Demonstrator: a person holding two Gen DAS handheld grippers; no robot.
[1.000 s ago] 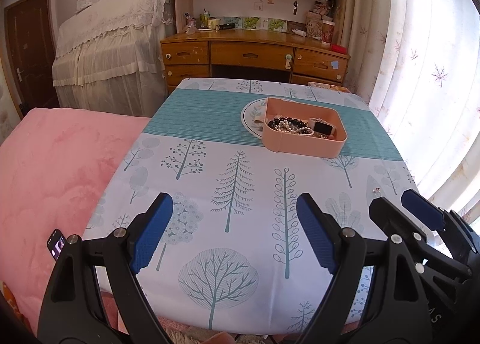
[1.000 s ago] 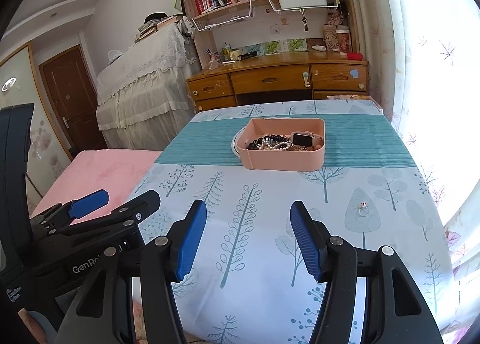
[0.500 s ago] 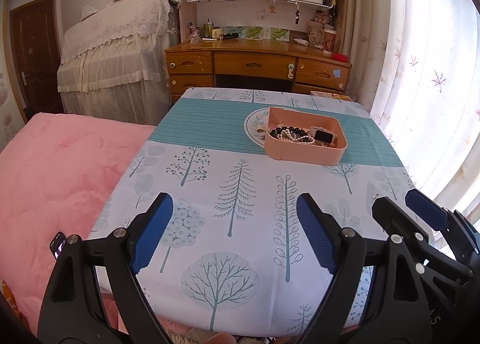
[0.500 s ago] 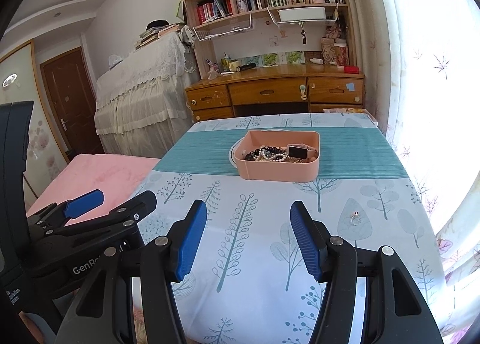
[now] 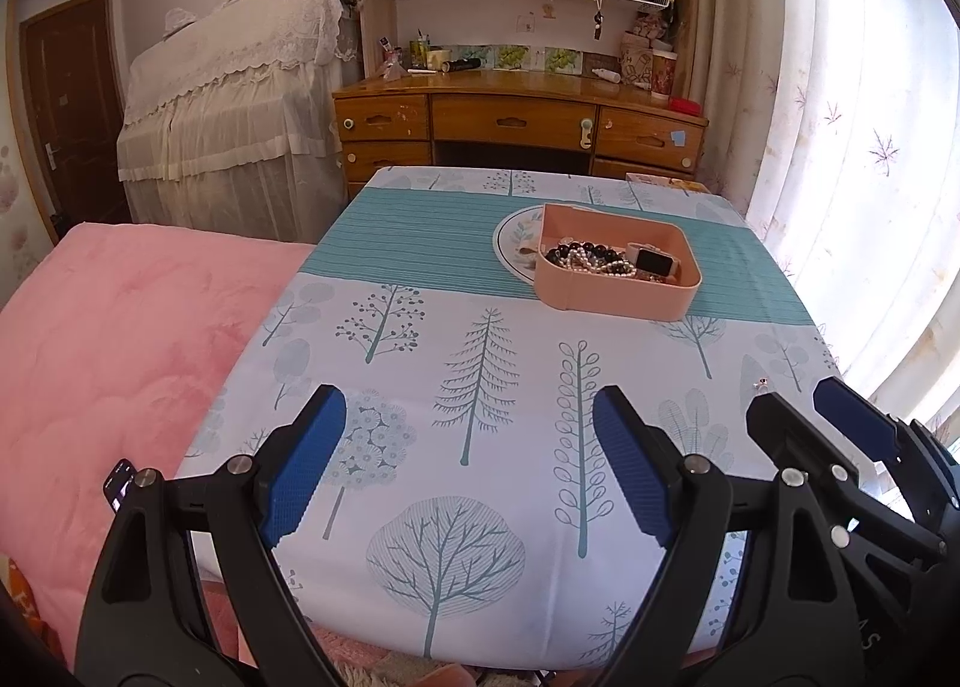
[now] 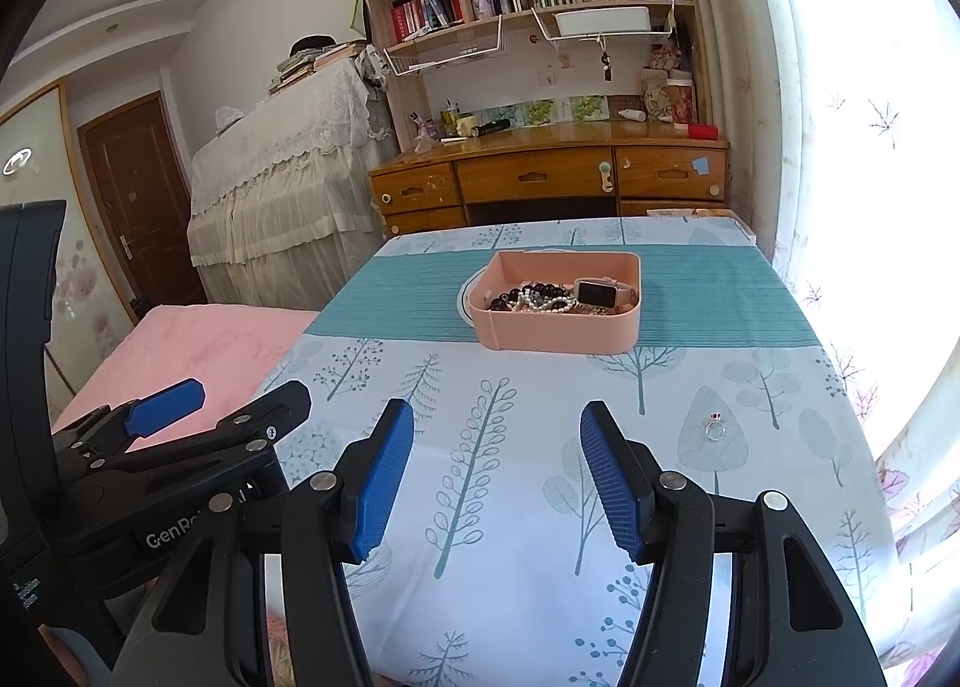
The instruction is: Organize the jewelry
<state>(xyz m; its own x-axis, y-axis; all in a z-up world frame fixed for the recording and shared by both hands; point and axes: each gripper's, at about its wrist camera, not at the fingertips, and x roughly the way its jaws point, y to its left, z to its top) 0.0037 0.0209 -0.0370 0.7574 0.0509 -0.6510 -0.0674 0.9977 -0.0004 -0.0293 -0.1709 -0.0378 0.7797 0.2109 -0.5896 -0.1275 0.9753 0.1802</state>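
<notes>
We are holding two grippers above the near edge of the table (image 5: 420, 243), which is wearing a tree-print cloth with one teal band across it. The left gripper (image 5: 468, 468) is standing wide open, both blue pads apart, with nothing between them. The right gripper (image 6: 497, 477) is likewise gaping wide and gripping nothing; it is sitting just right of the left one, and each is showing in the other's camera.

We are counting one pink tray (image 6: 558, 336) resting on the teal band, partly overlapping one white plate (image 5: 516, 234) behind its left side. Inside the tray we are seeing one dark bead strand (image 6: 531, 292), one pearl strand (image 6: 549, 303) and one watch (image 6: 600, 291) with a pink strap; further small items in there are too tangled for us to count.

One ring (image 6: 715, 428) is lying alone on the cloth, well apart from the tray, toward the near right of the table and ahead-right of the right gripper. In the left wrist view it is showing only as a tiny speck.

One pink blanket (image 5: 120, 339) is lying left of the table, with one phone (image 5: 120, 484) on it.
</notes>
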